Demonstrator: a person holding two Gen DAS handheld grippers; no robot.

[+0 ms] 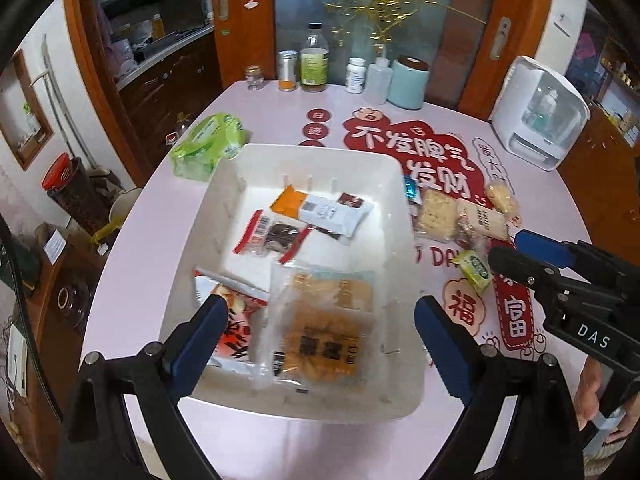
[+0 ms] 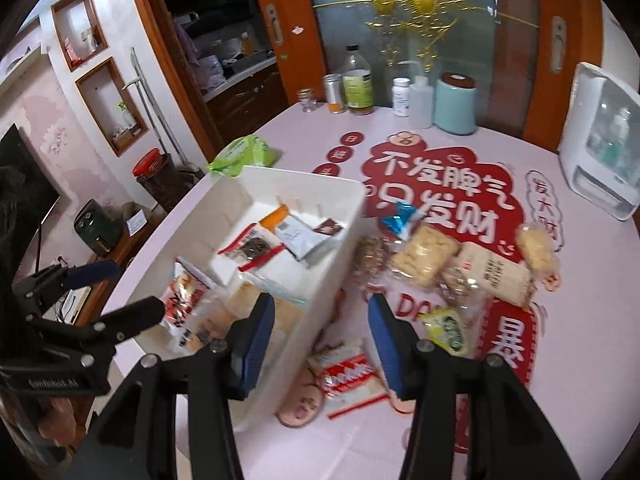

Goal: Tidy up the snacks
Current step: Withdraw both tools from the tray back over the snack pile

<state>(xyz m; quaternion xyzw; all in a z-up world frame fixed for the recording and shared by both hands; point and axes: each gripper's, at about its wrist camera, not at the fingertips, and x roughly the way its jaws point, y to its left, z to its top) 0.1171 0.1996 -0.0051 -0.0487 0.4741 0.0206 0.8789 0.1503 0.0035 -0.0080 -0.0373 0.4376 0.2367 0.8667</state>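
Hovering my left gripper [image 1: 320,320] above the white rectangular plastic bin [image 1: 224,184], I am keeping its blue-padded jaws spread wide and released, with nothing between them. Directly under it a clear-wrapped pack of orange-brown biscuits [image 1: 324,328] is lying in the bin, with a red-and-white snack bag [image 1: 234,320] beside its left finger and more packets ahead. I am holding my right gripper [image 2: 320,332] partly open and empty, just right of the bin wall, over a red-and-white wrapped snack [image 2: 348,376] on the pink tabletop [image 2: 580,320]. Ahead and to its right, a green-yellow candy packet [image 2: 448,328] and pale cracker packs [image 2: 424,258] are lying loose.
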